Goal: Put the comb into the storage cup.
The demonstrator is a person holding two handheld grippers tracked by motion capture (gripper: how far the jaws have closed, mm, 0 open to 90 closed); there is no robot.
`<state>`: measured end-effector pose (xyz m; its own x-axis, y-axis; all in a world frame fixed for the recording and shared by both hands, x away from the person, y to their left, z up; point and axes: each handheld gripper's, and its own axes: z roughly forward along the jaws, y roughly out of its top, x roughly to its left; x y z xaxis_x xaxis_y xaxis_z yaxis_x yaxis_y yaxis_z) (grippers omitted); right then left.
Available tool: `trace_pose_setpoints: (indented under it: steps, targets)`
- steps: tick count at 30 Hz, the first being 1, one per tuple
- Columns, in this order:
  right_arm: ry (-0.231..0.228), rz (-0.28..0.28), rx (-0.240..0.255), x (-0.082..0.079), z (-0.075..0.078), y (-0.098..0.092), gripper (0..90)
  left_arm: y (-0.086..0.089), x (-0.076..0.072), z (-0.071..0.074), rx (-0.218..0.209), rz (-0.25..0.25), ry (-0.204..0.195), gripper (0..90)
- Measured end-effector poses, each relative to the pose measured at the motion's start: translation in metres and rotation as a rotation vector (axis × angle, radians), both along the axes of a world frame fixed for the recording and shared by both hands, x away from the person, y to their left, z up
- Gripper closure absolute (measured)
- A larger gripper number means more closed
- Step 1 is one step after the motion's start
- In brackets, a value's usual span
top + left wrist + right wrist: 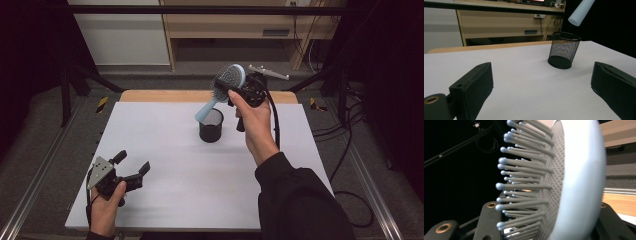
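Note:
A light blue hairbrush (231,76) with grey bristles is clamped by its round head in my right gripper (225,86), held in the air at the far middle of the table. Its handle slants down to the left, and the handle's end hovers just above the rim of a black mesh cup (211,126). In the right gripper view the brush head (574,182) sits between the two jaws of my right gripper (549,225). My left gripper (132,162) rests open at the near left with nothing in it. Between its jaws (541,85) I see the cup (564,50) and the handle's tip (581,11).
A white sheet (165,150) covers the table, with a wooden strip along its far edge. A wooden shelf unit (235,30) stands behind. Metal rails run down both sides, and cables (350,150) lie on the floor at the right.

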<state>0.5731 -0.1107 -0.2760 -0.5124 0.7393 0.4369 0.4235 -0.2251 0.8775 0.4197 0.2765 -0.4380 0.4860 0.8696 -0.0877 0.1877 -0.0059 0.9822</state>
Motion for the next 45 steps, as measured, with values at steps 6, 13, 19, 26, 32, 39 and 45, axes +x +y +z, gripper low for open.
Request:
trace_pose_setpoints:
  steps: [6, 13, 19, 26, 32, 39, 45]
  targets:
    - [-0.019, -0.012, 0.0, 0.005, 0.005, -0.001, 50.8, 0.0, -0.001, -0.001, 0.001, -0.006, 0.007, 4.2]
    - [-0.045, -0.041, -0.011, 0.01, 0.005, -0.008, 50.8, 0.002, 0.001, -0.002, -0.003, -0.008, 0.01, 4.2]
    - [-0.045, -0.067, -0.008, 0.017, 0.003, -0.016, 50.8, -0.001, 0.001, -0.003, 0.013, -0.021, 0.027, 4.2]
    - [-0.051, -0.074, -0.02, 0.018, 0.002, -0.02, 50.8, -0.003, 0.0, -0.001, 0.018, -0.003, 0.004, 3.3]
    - [-0.051, -0.085, -0.045, 0.019, 0.002, -0.023, 50.7, 0.0, 0.001, -0.003, 0.011, 0.004, 0.017, 2.3]
    - [-0.065, -0.097, -0.087, 0.016, 0.003, -0.024, 50.8, -0.004, 0.002, -0.004, 0.03, -0.012, 0.03, 2.2]
    - [-0.06, -0.094, -0.082, 0.017, 0.002, -0.026, 50.7, -0.004, 0.002, -0.004, 0.032, -0.021, 0.032, 2.2]
